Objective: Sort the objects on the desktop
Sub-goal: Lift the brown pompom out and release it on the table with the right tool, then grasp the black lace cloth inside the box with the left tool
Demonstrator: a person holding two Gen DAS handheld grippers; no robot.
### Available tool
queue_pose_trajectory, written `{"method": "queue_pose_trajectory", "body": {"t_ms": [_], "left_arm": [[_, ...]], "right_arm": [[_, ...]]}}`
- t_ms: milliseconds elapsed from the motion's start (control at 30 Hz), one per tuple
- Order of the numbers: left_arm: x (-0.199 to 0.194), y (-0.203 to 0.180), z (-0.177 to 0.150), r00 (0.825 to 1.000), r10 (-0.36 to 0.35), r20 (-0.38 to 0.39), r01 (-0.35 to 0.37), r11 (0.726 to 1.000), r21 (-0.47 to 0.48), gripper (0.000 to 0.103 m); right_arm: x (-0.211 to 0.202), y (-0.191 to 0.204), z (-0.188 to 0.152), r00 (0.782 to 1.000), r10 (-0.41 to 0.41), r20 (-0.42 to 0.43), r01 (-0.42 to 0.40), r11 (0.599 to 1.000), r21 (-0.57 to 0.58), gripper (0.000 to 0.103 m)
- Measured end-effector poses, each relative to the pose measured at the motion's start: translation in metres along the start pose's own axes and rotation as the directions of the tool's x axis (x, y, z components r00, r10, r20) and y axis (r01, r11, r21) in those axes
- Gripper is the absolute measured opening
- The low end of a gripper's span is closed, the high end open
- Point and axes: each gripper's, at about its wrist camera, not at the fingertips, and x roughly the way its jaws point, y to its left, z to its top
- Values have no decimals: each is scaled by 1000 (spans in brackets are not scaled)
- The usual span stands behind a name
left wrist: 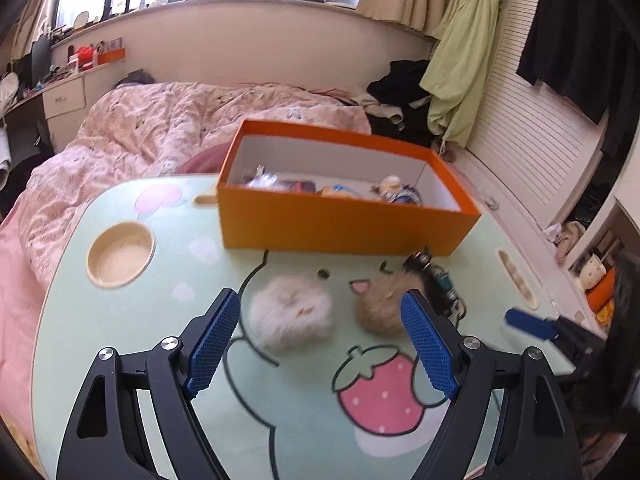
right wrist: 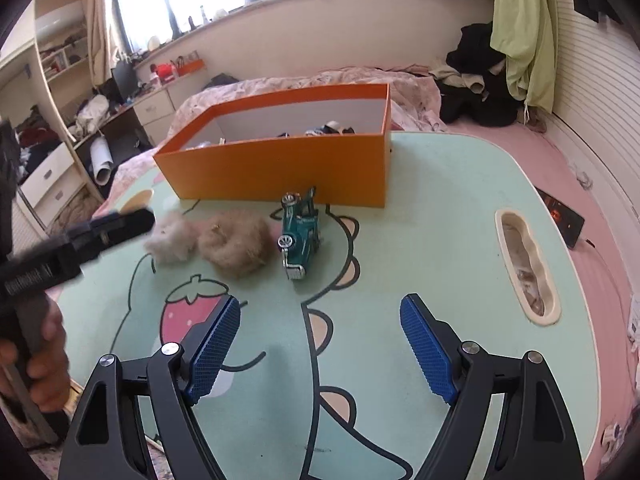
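A white fluffy pom-pom (left wrist: 291,312) and a tan fluffy pom-pom (left wrist: 380,304) lie side by side on the mint cartoon table (left wrist: 132,300). A green toy car (right wrist: 300,236) lies to their right, just in front of the orange box (left wrist: 344,216), which holds several small items. My left gripper (left wrist: 320,344) is open, hovering just short of the two pom-poms. My right gripper (right wrist: 320,344) is open and empty over the table, nearer than the car. In the right wrist view the pom-poms (right wrist: 236,242) sit left of the car and the left gripper's arm (right wrist: 80,240) reaches in from the left.
A round cup recess (left wrist: 121,253) is at the table's left; a slot recess (right wrist: 526,264) is at its right. A pink-quilted bed (left wrist: 168,120) lies behind the table. A phone (right wrist: 562,216) lies on the bed to the right.
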Motion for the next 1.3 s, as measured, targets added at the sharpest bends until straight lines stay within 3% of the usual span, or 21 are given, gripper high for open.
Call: {"method": "queue_pose_trajectory", "body": {"t_ms": [167, 300, 567, 700, 733, 800, 833, 900, 1000, 1233, 1300], "left_arm": [[25, -25, 55, 992, -70, -104, 75, 996, 47, 82], [51, -47, 89, 986, -47, -163, 62, 994, 89, 82], [115, -65, 110, 936, -89, -341, 102, 995, 19, 82], [137, -72, 101, 922, -36, -385, 59, 997, 48, 71], [142, -72, 97, 914, -41, -403, 64, 997, 43, 67], [151, -74, 90, 893, -62, -447, 87, 996, 36, 50], [153, -74, 89, 890, -73, -450, 98, 995, 34, 49], [152, -72, 91, 892, -88, -444, 113, 993, 31, 36], [144, -67, 95, 899, -122, -421, 142, 990, 16, 32], [69, -50, 125, 963, -152, -221, 156, 988, 1, 31], [36, -41, 126, 973, -178, -147, 179, 984, -7, 32]], "right_arm": [[12, 6, -6, 999, -15, -28, 15, 1000, -19, 83], [16, 5, -9, 999, -25, -37, 24, 1000, -20, 103], [19, 13, -14, 996, -72, -52, 69, 996, -63, 103], [19, 15, -16, 997, -58, -48, 55, 997, -61, 103], [19, 16, -17, 997, -58, -47, 55, 997, -62, 103], [18, 15, -17, 997, -56, -46, 53, 997, -62, 103], [18, 15, -17, 997, -56, -46, 53, 997, -62, 103], [18, 16, -17, 997, -55, -47, 52, 997, -62, 103], [18, 16, -17, 997, -55, -46, 52, 997, -63, 103], [18, 16, -18, 997, -56, -45, 53, 997, -64, 103], [18, 16, -18, 997, -57, -45, 54, 996, -65, 103]]}}
